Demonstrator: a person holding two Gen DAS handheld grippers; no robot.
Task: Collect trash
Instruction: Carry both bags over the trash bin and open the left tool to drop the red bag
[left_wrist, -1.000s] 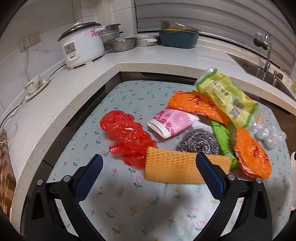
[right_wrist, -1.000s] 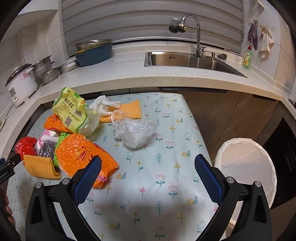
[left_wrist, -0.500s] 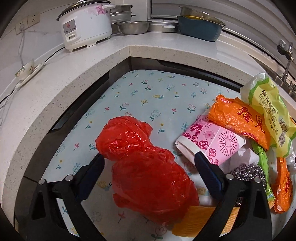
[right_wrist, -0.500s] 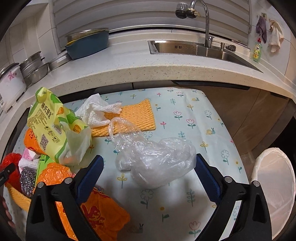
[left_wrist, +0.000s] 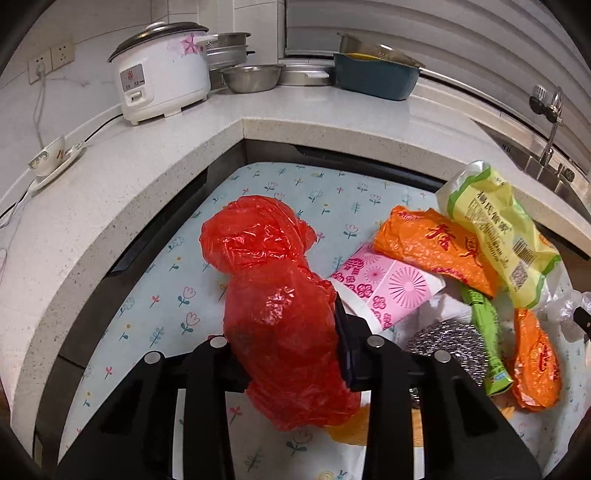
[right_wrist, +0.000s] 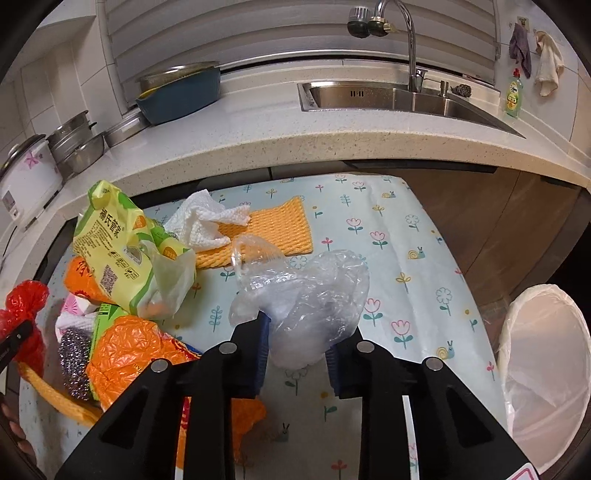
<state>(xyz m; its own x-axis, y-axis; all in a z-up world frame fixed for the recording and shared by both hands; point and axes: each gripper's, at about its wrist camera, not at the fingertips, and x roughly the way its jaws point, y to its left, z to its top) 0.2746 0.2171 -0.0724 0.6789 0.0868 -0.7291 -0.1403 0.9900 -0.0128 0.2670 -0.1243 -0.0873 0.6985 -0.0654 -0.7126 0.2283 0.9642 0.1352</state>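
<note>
Left hand-held gripper is clamping the red plastic bag, which is bulging up between its fingers over the floral-cloth surface. Right hand-held gripper is pinching the clear plastic bag mid-surface. Yellow-green snack bag, orange wrapper, pink paper cup and steel scourer are lying piled between the two. White-lined bin is sitting off the surface's right edge.

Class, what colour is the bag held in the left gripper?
Red; the bag shows best in the left wrist view.
</note>
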